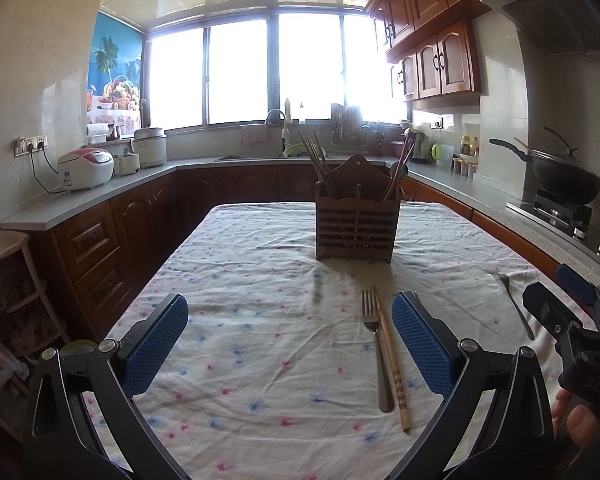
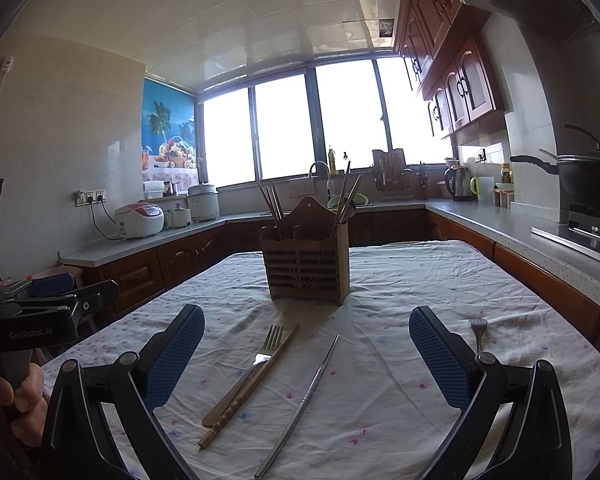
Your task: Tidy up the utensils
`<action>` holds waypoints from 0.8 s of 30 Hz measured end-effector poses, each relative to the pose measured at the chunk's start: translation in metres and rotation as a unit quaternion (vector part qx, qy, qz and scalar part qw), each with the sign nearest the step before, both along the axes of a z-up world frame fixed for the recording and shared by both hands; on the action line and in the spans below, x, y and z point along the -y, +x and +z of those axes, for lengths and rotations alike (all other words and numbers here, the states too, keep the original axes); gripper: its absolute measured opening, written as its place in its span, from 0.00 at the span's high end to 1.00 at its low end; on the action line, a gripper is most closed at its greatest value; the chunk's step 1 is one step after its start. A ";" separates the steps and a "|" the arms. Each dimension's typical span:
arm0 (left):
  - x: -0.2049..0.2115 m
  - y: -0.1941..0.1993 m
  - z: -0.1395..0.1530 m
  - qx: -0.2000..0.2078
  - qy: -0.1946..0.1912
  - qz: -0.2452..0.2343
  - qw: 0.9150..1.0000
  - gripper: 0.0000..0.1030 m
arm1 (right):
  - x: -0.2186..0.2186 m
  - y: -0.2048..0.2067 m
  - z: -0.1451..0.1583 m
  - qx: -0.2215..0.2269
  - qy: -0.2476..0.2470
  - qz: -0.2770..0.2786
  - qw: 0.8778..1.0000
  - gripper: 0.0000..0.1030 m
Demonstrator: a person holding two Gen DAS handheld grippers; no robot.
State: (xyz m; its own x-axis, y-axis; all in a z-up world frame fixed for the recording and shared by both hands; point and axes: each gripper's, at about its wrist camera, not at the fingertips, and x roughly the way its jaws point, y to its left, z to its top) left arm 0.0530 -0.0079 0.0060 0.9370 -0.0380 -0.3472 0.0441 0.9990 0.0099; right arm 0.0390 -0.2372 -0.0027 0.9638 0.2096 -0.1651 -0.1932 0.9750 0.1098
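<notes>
Kitchen table with a floral cloth [image 1: 260, 280]: we've got the left gripper [image 1: 290, 344] and right gripper [image 2: 306, 356] hovering low, both spread wide, holding nothing. Fork [image 2: 260, 360], wooden chopstick [image 2: 252, 384] and metal chopstick [image 2: 304, 400] lie between us and the wooden holder [image 2: 306, 268]; a second fork [image 2: 477, 330] lies off right.

"GenRobot.AI" on left gripper [image 2: 44, 322] body, right-wrist view.

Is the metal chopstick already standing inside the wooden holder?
No, the metal chopstick lies flat on the tablecloth, before the wooden holder.
</notes>
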 end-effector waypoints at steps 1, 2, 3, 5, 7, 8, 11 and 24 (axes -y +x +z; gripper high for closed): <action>0.000 0.000 0.000 0.000 0.000 0.000 1.000 0.00 | 0.000 0.000 0.000 0.001 0.000 0.001 1.000 0.00; 0.000 -0.001 0.000 0.000 0.000 0.000 1.000 0.00 | 0.000 0.000 0.000 0.000 0.000 0.001 1.000 0.00; 0.000 -0.001 0.000 0.001 0.000 -0.001 1.000 0.00 | 0.000 0.000 0.000 0.000 0.000 0.000 1.000 0.00; 0.000 -0.001 0.001 0.001 -0.001 -0.002 1.000 0.00 | 0.000 0.000 0.000 0.000 0.000 0.001 1.000 0.00; 0.000 -0.001 0.001 0.001 -0.001 -0.001 1.000 0.00 | 0.000 0.000 0.000 0.000 0.000 0.001 1.000 0.00; 0.000 -0.001 0.001 0.001 -0.001 -0.002 1.000 0.00 | 0.000 0.000 0.000 0.001 0.000 0.002 1.000 0.00; 0.000 0.000 0.002 0.000 -0.001 -0.002 1.000 0.00 | -0.001 0.000 0.002 0.002 0.001 0.003 1.000 0.00; 0.001 0.000 0.003 -0.001 -0.004 -0.004 1.000 0.00 | -0.001 0.002 0.005 0.003 0.005 0.007 1.000 0.00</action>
State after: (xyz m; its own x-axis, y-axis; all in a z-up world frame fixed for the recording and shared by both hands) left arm 0.0532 -0.0085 0.0093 0.9361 -0.0490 -0.3483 0.0531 0.9986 0.0022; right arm 0.0406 -0.2363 0.0028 0.9618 0.2242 -0.1569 -0.2072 0.9712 0.1178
